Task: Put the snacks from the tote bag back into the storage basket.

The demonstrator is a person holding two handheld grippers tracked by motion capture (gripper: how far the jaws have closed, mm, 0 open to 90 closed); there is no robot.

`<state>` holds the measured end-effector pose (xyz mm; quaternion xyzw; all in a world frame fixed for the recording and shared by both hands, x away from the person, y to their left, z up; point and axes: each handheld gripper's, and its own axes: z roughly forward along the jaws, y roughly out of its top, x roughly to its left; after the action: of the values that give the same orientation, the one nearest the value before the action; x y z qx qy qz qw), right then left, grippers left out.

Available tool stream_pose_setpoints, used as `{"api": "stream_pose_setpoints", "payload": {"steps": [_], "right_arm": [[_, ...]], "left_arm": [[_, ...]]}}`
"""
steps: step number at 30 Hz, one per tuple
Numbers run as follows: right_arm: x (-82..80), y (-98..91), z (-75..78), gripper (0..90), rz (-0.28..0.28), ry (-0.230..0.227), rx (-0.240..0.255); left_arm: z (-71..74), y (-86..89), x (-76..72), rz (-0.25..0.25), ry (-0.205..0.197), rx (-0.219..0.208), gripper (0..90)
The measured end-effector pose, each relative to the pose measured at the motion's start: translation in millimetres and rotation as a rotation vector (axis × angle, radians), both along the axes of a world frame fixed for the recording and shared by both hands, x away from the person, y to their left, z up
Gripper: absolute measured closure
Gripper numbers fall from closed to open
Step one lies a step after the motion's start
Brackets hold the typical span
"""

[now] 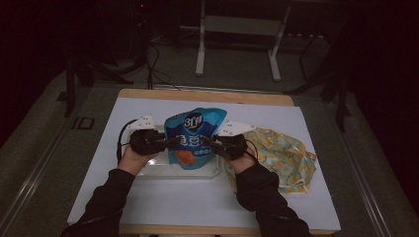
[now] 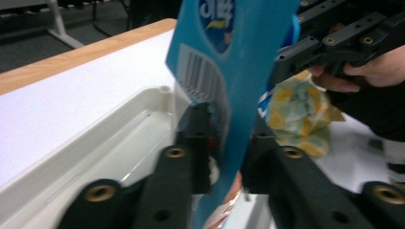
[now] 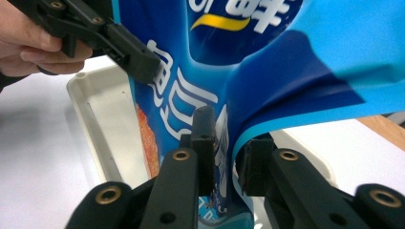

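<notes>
A blue snack bag with white lettering is held upright over a white tray, tilted back a little. My left gripper is shut on the bag's left edge; in the left gripper view its jaws pinch the blue film. My right gripper is shut on the bag's right edge, and the right gripper view has the bag's folded edge between its jaws. The bag's lower end hangs just above the tray; I cannot tell whether it touches.
A yellow and pale green patterned cloth lies crumpled on the white table cover at the right, beside the tray. The wooden table edge runs along the back. A metal stand stands on the dark floor beyond.
</notes>
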<state>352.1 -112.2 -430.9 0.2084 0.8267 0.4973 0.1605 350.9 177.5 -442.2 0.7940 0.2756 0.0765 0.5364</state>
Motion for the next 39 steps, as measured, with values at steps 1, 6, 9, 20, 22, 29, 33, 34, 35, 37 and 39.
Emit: {"api": "stream_pose_setpoints", "payload": {"steps": [1,6,9,20,22,29,33,34,35,37,39], "right_arm": [[0.0,0.0,0.0,78.7,0.000,0.000,0.000],[1.4,-4.8,2.1,66.8,-0.012,0.013,0.017],[2.0,-6.9,2.5,55.2,-0.012,0.021,0.021],[3.6,-11.9,4.6,22.0,0.015,0.073,0.056],[2.9,-13.4,5.6,19.9,0.012,0.064,0.061],[-4.4,-15.0,8.5,15.7,0.007,0.048,0.037],[-6.6,-16.8,8.5,16.2,0.007,0.047,0.028],[-7.1,-17.5,8.4,16.1,0.010,0.037,0.021],[-8.1,-18.5,8.4,16.1,0.010,0.035,0.023],[-9.8,-20.7,8.7,16.1,0.009,0.022,0.018],[-12.1,-22.8,8.8,16.1,0.007,0.016,0.018]], "left_arm": [[0.0,0.0,0.0,0.000,0.000,0.000,70.6],[3.7,-0.5,-3.5,0.015,-0.004,-0.016,54.1],[3.6,0.4,-4.4,0.016,0.002,-0.012,42.9],[4.5,6.1,-8.2,0.022,0.016,-0.034,2.7],[4.2,6.5,-11.2,0.030,0.003,-0.028,2.7],[0.7,6.4,-20.2,0.050,0.001,-0.026,2.7],[-2.5,4.3,-26.0,0.043,0.004,-0.020,2.7],[-3.1,4.6,-27.3,0.047,0.002,-0.017,2.7],[-3.9,5.0,-29.1,0.050,-0.002,-0.020,2.7],[-6.0,6.7,-31.5,0.059,0.001,-0.035,2.7],[-8.2,7.6,-34.2,0.066,0.001,-0.033,2.7]]}}
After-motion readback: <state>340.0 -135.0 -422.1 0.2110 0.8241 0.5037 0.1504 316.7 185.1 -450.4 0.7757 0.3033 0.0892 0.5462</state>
